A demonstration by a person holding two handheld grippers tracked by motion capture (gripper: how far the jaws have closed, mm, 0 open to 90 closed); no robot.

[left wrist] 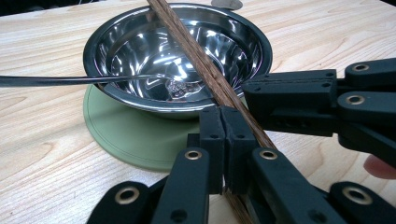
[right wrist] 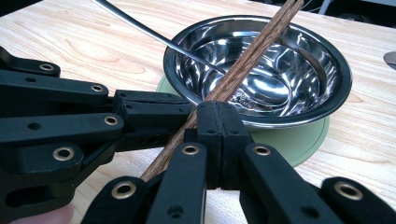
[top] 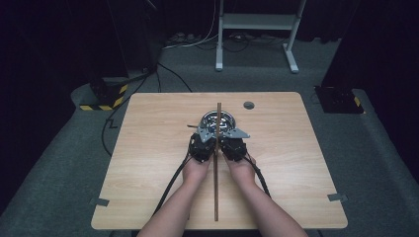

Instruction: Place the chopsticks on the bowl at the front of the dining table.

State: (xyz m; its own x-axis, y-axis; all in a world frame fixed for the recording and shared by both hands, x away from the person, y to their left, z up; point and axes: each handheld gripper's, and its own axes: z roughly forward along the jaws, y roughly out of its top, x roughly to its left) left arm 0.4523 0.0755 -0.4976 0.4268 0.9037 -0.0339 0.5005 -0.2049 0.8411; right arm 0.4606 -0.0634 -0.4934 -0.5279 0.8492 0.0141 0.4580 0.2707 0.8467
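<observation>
A shiny steel bowl (top: pixel 228 118) (left wrist: pixel 140 46) (right wrist: pixel 289 70) sits on a round green mat (left wrist: pixel 126 130) (right wrist: pixel 299 140) at mid-table. A spoon (left wrist: pixel 70 80) (right wrist: pixel 154 32) lies in it, handle pointing left. A long brown wooden stick (top: pixel 216 187) (left wrist: pixel 196 56) (right wrist: pixel 252 51) runs from above the bowl back toward the table's near edge, passing between the two grippers. My left gripper (top: pixel 203 139) (left wrist: pixel 224 128) and right gripper (top: pixel 231 140) (right wrist: pixel 218 123) sit side by side just before the bowl. Each has its pads pressed together with nothing between them. The stick runs along their inner sides.
The wooden table (top: pixel 148 148) has a round cable hole (top: pixel 248 105) behind the bowl. On the floor beyond stand a white metal frame (top: pixel 257 22) and a yellow-and-black striped base (top: pixel 106 98), with cables between them. Both forearms come in from the bottom edge.
</observation>
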